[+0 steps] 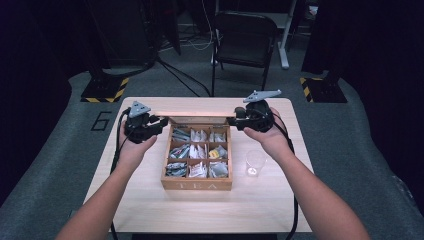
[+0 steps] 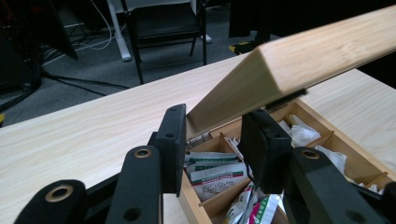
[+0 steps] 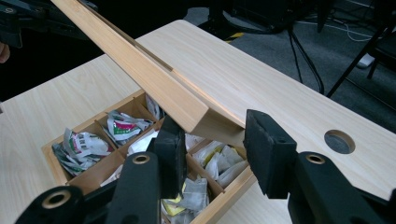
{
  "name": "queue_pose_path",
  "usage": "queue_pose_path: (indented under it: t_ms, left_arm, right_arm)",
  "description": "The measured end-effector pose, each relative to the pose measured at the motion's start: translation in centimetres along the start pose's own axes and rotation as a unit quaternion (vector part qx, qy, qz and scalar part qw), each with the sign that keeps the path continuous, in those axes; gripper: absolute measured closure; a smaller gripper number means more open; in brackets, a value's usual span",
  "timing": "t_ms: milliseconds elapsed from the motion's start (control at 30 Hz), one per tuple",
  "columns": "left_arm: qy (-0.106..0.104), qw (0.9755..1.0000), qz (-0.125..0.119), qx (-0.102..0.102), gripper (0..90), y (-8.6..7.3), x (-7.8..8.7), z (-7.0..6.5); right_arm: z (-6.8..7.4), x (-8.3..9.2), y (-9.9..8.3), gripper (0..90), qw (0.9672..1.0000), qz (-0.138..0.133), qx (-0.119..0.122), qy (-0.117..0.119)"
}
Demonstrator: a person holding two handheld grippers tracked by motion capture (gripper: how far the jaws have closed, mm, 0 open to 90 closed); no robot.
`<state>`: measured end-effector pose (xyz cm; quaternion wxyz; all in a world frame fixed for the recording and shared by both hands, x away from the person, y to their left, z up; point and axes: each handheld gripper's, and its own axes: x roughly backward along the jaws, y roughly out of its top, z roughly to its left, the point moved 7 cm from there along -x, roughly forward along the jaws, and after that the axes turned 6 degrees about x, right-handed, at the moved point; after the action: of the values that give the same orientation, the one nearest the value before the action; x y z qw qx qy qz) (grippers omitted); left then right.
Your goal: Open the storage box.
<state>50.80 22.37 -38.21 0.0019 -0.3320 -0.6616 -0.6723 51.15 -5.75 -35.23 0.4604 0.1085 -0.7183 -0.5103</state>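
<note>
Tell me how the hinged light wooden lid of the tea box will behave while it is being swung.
The light wooden lid looks rigid, a thick straight plank, so it should not flex. Hinged at the box's back edge, it will likely swing rather than lift free. Its smooth sides could slip between the left gripper and right gripper's jaws.

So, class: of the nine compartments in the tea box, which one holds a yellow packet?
The right-hand compartment of the middle row in the tea box: it holds a yellow packet, while the other compartments show only white, grey and greenish packets.
</note>
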Motion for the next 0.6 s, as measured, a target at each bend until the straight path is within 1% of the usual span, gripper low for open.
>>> queue_pose_path:
  t_ms: [33,67,167,200,233,333,400,433,467,533,600]
  left_arm:
    - [0.000,1.0000,-0.001,0.002,61.5,0.1,0.0,0.0]
    - [-0.001,1.0000,0.001,0.002,61.5,0.1,-0.1,0.1]
    - [0.000,1.0000,0.001,-0.002,62.0,0.4,-0.2,0.1]
    - [0.000,1.0000,0.002,-0.002,62.1,0.5,-0.2,0.2]
    - [0.000,1.0000,0.002,-0.002,62.1,0.6,-0.3,0.2]
    - [-0.001,1.0000,0.005,-0.003,62.1,0.8,-0.4,0.3]
    - [-0.003,1.0000,0.007,-0.004,62.2,0.9,-0.4,0.4]
    - [-0.003,1.0000,0.007,-0.005,62.1,1.0,-0.5,0.5]
    - [-0.003,1.0000,0.007,-0.005,62.1,1.0,-0.5,0.5]
    - [-0.004,1.0000,0.005,-0.001,62.2,1.2,-0.6,0.6]
    - [-0.006,0.9999,0.008,-0.001,62.1,1.5,-0.8,0.7]
  right_arm:
    - [0.0,0.0,0.0,58.6,1.0000,0.001,-0.004,-0.001]
    - [0.0,0.0,0.1,58.6,1.0000,-0.001,-0.003,-0.002]
    - [-0.2,0.0,0.2,58.7,1.0000,-0.005,-0.001,-0.004]
    - [-0.3,-0.1,0.2,58.5,1.0000,-0.007,-0.004,-0.005]
    - [-0.3,-0.1,0.3,57.8,0.9999,-0.010,0.000,-0.007]
    - [-0.6,-0.2,0.4,52.8,0.9995,-0.021,0.004,-0.023]
    - [-0.7,-0.2,0.4,51.9,0.9994,-0.023,0.004,-0.026]
    - [-0.9,-0.4,0.4,50.6,0.9993,-0.022,0.006,-0.031]
    - [-1.0,-0.5,0.4,50.6,0.9993,-0.021,0.001,-0.031]
    - [-1.2,-0.6,0.3,50.3,0.9993,-0.019,0.003,-0.033]
    - [-1.5,-1.2,0.1,50.2,0.9992,-0.019,-0.006,-0.036]
